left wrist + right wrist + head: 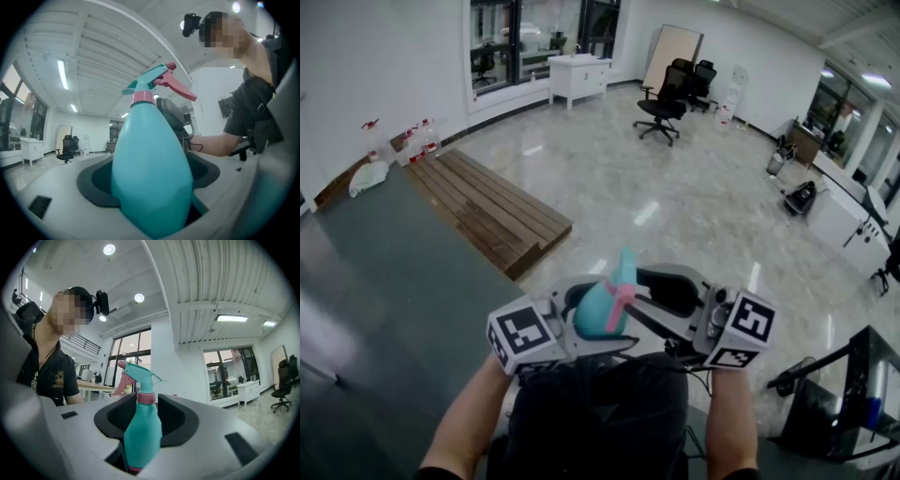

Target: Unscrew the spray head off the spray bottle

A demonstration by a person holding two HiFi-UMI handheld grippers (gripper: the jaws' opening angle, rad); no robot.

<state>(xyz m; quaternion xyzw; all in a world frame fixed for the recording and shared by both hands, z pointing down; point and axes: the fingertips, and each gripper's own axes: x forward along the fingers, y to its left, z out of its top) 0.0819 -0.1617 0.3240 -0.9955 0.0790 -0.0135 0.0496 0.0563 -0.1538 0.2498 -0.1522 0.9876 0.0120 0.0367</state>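
Note:
A teal spray bottle (600,311) with a pink collar and pink trigger is held in the air in front of the person's chest. Its spray head (623,279) points away from the body. My left gripper (581,323) comes in from the left and is shut on the bottle's wide body (152,178); the spray head (157,84) rises above the jaws. My right gripper (637,298) faces it from the right. In the right gripper view the bottle (143,437) stands between the jaws, the pink collar (146,398) level with the black pads, with thin gaps either side. That gripper (143,425) is open.
A wooden pallet (492,211) lies on the shiny floor ahead, beside a dark mat (384,281). Office chairs (667,98) and a white cabinet (578,75) stand far back. A black stand (853,403) is at lower right. Several small bottles (417,141) line the left wall.

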